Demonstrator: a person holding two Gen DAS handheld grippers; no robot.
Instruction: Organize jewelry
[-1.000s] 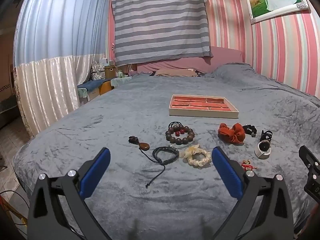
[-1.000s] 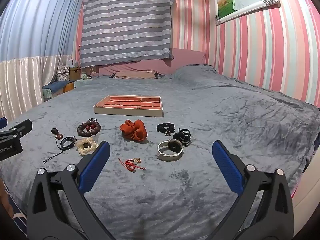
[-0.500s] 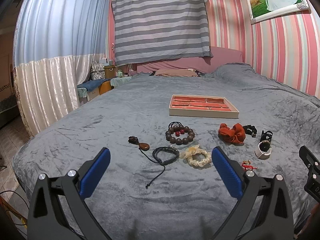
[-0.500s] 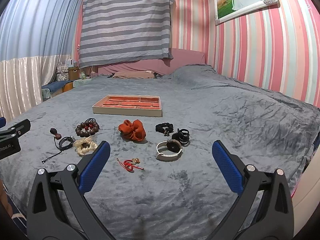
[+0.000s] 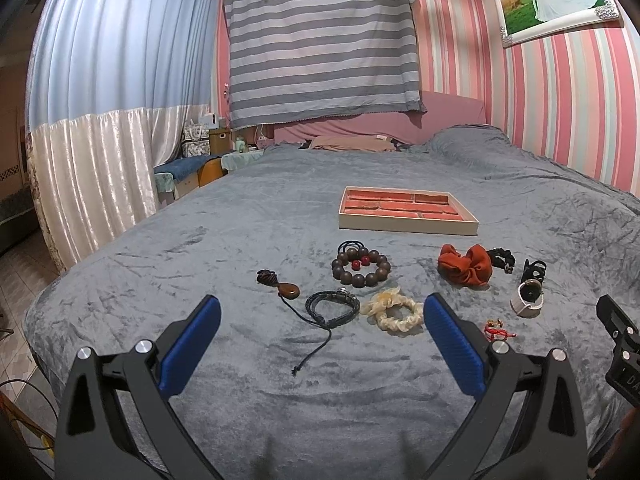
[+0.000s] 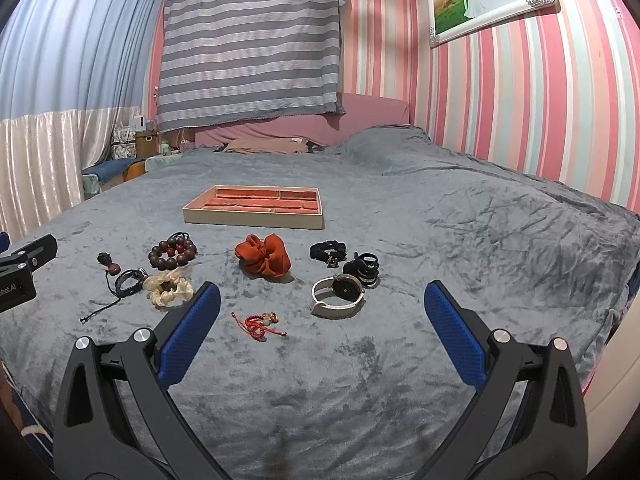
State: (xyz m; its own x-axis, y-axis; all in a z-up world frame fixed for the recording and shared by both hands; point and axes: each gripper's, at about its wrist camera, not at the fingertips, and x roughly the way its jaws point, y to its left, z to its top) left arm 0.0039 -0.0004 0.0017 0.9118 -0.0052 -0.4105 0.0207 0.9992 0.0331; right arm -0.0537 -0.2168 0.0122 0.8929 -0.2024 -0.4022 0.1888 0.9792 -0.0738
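Your left gripper [image 5: 320, 336] and right gripper [image 6: 322, 320] hang spread wide, empty, above the bed [image 6: 480, 240]. Jewelry lies loose ahead: beads [image 5: 361, 267], watch [image 6: 338, 295], red cord [image 6: 260, 322]. Beyond, the tray [image 5: 406, 210], seemingly unfilled.

The left tongs [image 5: 320, 344] hang over the near edge of the bed with blue pads [image 5: 188, 344] spread wide, holding nothing. The right tongs [image 6: 320, 340] hover alongside, equally wide and empty, both pointing toward the headboard end.
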